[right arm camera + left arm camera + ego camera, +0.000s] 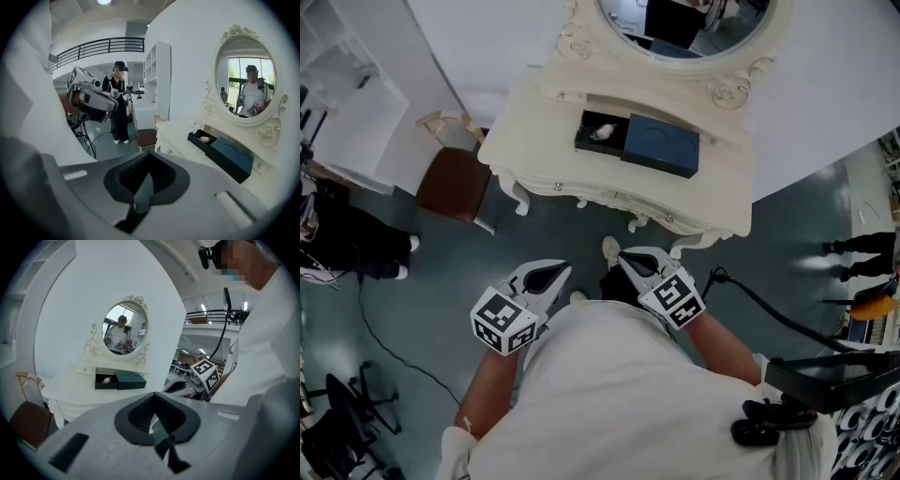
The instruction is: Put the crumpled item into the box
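Note:
A dark box (600, 132) lies open on the white dressing table (544, 141), and a white crumpled item (603, 131) rests inside it. Its dark blue lid (662, 146) lies right beside it. Both grippers hang close to my body, well short of the table. My left gripper (553, 274) is shut and holds nothing, and so is my right gripper (634, 262). The left gripper view shows the box (99, 381) with the crumpled item (107, 379) far ahead. In the right gripper view the box (196, 137) and the item (204, 138) sit off to the right.
An oval mirror (675, 28) stands at the back of the table. A brown-seated chair (453, 184) is left of the table, with a white shelf unit (347, 103) beyond. Cables (375, 337) run over the floor. A person in black (119, 103) stands further off.

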`<state>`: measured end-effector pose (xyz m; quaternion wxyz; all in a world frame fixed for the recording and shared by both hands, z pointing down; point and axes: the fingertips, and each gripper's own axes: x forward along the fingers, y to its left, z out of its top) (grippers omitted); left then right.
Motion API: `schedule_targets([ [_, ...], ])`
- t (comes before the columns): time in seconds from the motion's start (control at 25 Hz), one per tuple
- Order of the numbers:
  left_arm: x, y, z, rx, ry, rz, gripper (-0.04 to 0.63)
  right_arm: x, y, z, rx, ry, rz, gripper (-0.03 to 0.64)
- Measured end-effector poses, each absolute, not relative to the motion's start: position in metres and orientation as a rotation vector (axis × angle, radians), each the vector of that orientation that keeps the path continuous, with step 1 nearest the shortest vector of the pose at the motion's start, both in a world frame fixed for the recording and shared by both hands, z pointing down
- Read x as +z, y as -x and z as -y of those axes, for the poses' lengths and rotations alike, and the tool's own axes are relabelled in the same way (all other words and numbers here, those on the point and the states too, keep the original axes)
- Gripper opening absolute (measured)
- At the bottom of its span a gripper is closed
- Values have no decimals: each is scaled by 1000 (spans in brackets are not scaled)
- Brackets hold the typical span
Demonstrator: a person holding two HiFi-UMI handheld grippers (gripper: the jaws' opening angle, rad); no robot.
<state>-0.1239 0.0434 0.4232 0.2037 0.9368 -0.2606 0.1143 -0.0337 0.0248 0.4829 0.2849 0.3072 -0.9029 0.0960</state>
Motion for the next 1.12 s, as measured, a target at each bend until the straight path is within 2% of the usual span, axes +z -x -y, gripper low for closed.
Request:
schedule_targets([
  [1.12, 441, 127, -35, 335, -2556, 764, 0, 497, 43, -11, 227, -750, 2436, 0],
])
